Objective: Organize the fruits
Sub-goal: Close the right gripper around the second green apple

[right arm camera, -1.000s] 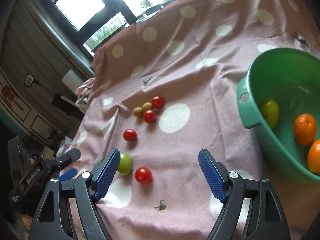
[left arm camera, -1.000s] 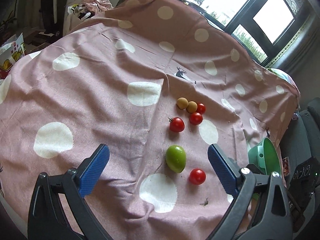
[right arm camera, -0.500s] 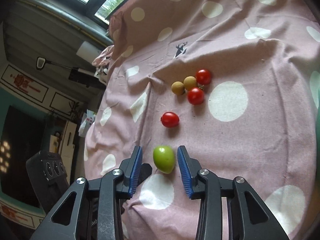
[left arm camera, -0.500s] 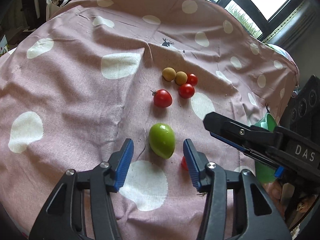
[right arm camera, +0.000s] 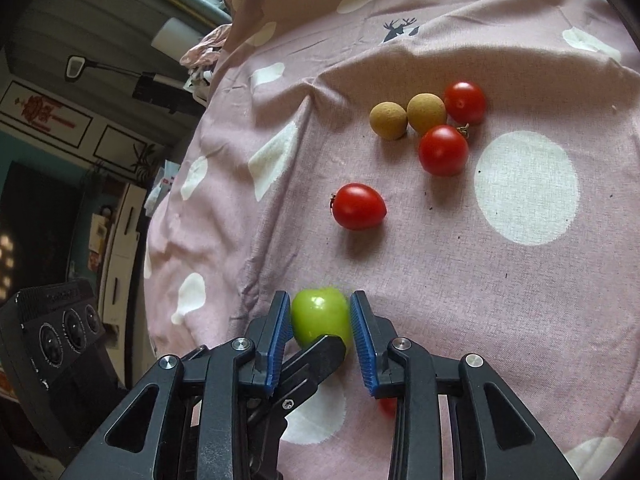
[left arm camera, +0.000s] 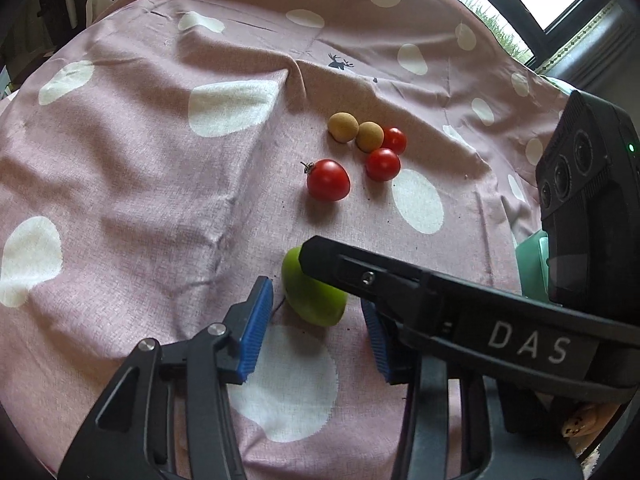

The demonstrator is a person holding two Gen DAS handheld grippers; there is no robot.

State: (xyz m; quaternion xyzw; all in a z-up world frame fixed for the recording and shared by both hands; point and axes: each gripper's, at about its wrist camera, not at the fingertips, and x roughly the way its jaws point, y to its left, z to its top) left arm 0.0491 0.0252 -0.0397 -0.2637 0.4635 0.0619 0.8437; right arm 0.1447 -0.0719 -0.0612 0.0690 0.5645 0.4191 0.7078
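Observation:
A green fruit (left arm camera: 316,300) (right arm camera: 320,316) lies on the pink spotted cloth (left arm camera: 140,160). My right gripper (right arm camera: 320,330) has its blue pads against both sides of the fruit and is shut on it. My left gripper (left arm camera: 320,320) is partly open with the fruit just beyond its pads, not touching; its right pad is behind the right gripper's finger. A red tomato (left arm camera: 328,180) (right arm camera: 359,206) lies farther out. Two tan fruits (left arm camera: 343,127) (right arm camera: 388,120) and two more red tomatoes (left arm camera: 383,164) (right arm camera: 443,150) cluster beyond it. Another tomato (right arm camera: 387,406) peeks under the right gripper.
The rim of a green bowl (left arm camera: 530,264) shows at the right edge behind the right gripper's body. A fold in the cloth (left arm camera: 296,80) rises beyond the fruit cluster. Furniture and a window lie past the table's far edge.
Both grippers have moved closer to the green fruit. The right gripper has narrowed from around the fruit to gripping it. The right gripper's finger now crosses the left wrist view over the fruit.

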